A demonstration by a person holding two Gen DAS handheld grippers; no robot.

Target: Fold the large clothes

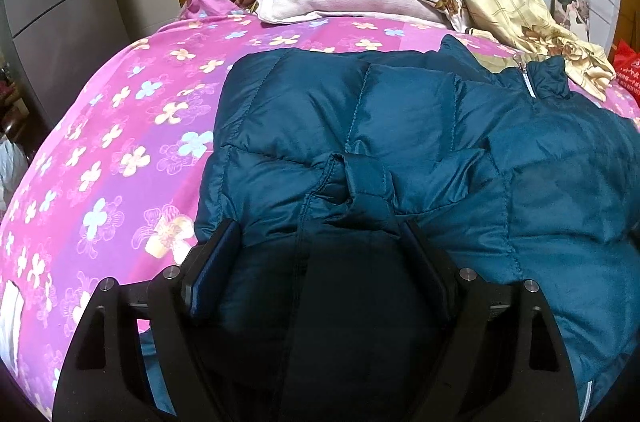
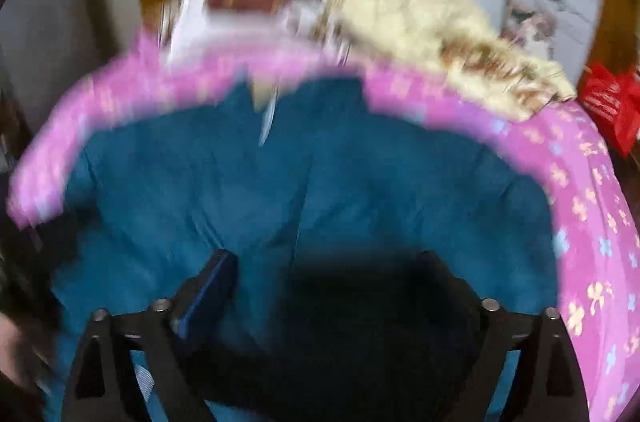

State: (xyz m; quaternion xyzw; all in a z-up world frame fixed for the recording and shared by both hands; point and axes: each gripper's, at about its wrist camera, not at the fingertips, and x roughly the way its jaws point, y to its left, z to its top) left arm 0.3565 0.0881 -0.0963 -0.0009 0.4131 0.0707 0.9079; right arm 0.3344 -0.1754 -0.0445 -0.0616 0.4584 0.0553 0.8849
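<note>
Left gripper (image 1: 320,238) jaws apart, jacket (image 1: 400,110) sleeve between; right gripper (image 2: 328,266) apart, view blurred. I judge folding barely begun.

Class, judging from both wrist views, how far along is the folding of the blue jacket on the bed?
Done: the blue jacket lies spread on the pink floral bedspread, and one sleeve seems folded across its body. In hand: the left gripper straddles that bunched sleeve; the right gripper hovers over the jacket, blurred. Left: the remaining folds.
</note>
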